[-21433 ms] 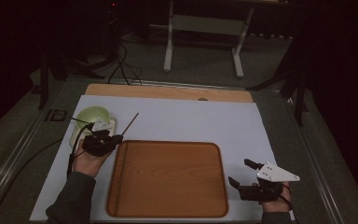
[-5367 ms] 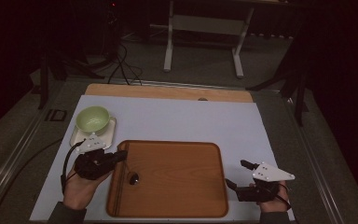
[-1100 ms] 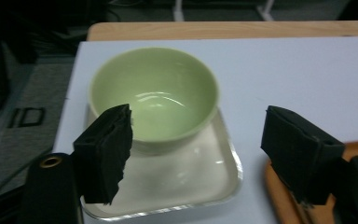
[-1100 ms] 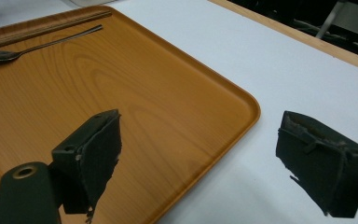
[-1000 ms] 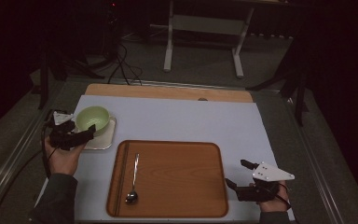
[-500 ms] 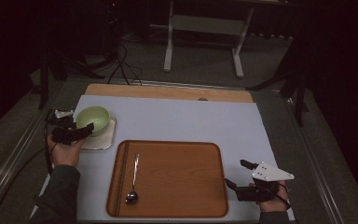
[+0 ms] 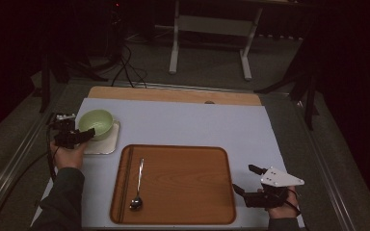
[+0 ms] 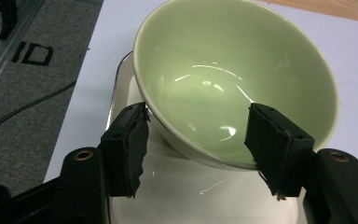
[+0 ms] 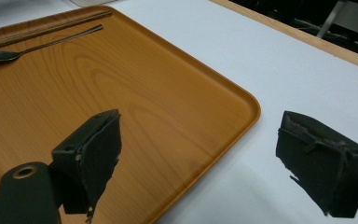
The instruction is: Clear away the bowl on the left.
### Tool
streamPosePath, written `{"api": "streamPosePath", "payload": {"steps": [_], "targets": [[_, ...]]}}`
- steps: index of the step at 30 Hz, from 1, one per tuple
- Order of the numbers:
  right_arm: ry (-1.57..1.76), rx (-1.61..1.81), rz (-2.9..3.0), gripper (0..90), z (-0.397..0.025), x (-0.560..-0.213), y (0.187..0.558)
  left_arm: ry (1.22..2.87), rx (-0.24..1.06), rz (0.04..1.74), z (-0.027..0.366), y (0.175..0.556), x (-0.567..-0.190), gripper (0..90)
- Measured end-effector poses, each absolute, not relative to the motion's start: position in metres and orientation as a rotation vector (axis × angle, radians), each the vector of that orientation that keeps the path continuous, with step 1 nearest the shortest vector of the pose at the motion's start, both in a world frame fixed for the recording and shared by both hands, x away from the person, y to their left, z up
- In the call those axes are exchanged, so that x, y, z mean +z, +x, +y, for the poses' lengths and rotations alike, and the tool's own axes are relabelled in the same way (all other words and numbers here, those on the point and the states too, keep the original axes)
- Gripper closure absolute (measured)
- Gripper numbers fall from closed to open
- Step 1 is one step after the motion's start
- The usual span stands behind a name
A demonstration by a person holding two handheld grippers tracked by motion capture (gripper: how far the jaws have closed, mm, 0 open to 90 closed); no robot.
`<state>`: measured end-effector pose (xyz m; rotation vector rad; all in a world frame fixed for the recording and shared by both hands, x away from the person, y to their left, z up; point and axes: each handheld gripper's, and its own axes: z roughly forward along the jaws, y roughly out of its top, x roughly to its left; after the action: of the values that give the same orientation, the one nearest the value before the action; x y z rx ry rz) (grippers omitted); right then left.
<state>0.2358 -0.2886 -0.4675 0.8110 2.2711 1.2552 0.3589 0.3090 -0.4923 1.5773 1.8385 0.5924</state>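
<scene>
Evidently the left gripper [image 8: 196,144] stood spread astride the green bowl's [image 8: 233,79] near rim, at ten o'clock from the tray [image 7: 183,192]; it should close squarely before lifting.

High view: my top camera sits up high, looks forward and down, sees the whole table [image 7: 192,120].
Left gripper view: very close to the green bowl [image 8: 235,79].
Right gripper view: low and close, near the tray [image 9: 121,98] corner.
Shared: high view also sees bowl and tray.
</scene>
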Motion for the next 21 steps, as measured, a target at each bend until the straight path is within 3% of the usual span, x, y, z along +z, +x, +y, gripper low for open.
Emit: {"api": "streamPosePath", "payload": {"steps": [6,21], "targets": [[0.811,1.256,2.271,13.5,-0.289,-0.467,0.236,1.542,0.558,1.865,0.313,0.362,-0.495,43.5],[0.816,1.257,2.266,13.5,-0.290,-0.467,0.235,1.517,0.452,1.904,0.323,0.366,-0.504,67.8]]}}
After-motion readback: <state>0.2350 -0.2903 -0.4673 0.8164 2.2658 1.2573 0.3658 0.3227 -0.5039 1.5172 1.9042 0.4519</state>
